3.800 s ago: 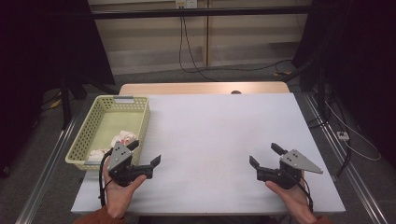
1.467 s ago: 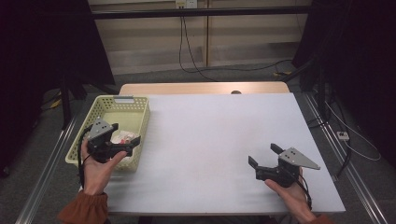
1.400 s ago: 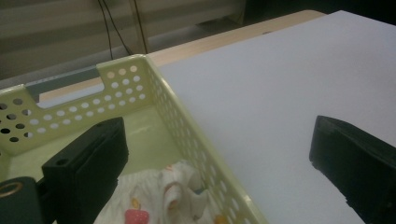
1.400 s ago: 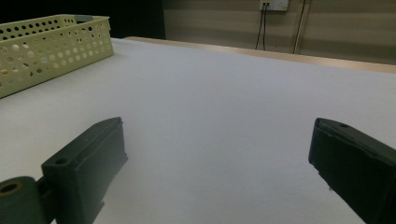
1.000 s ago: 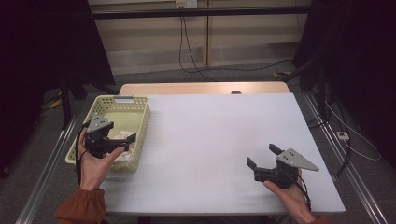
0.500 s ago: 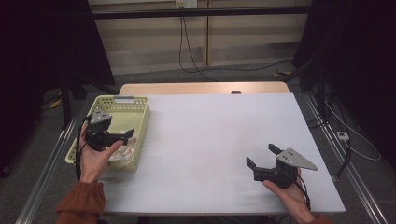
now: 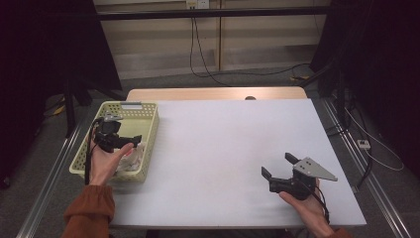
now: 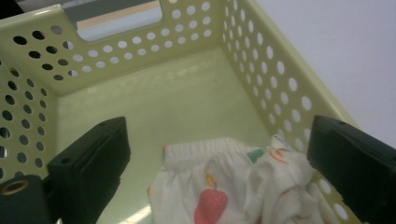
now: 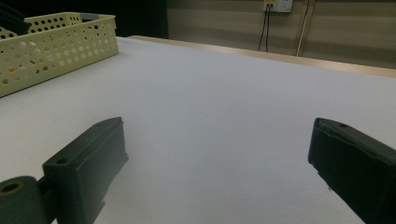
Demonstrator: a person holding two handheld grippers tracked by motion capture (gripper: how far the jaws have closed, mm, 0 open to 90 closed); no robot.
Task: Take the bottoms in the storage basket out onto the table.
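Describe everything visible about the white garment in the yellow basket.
The white garment is a small crumpled piece of soft knit cloth, white with a gathered elastic-looking edge and a print of red fruit shapes plus orange and green bits. It lies bunched on the floor of the perforated yellow basket, at the near end against its right wall. The left claw hangs open above it, jaws on either side, not touching.

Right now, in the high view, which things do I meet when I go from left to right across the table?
Yellow basket with the left gripper over it → bare white table → right gripper.
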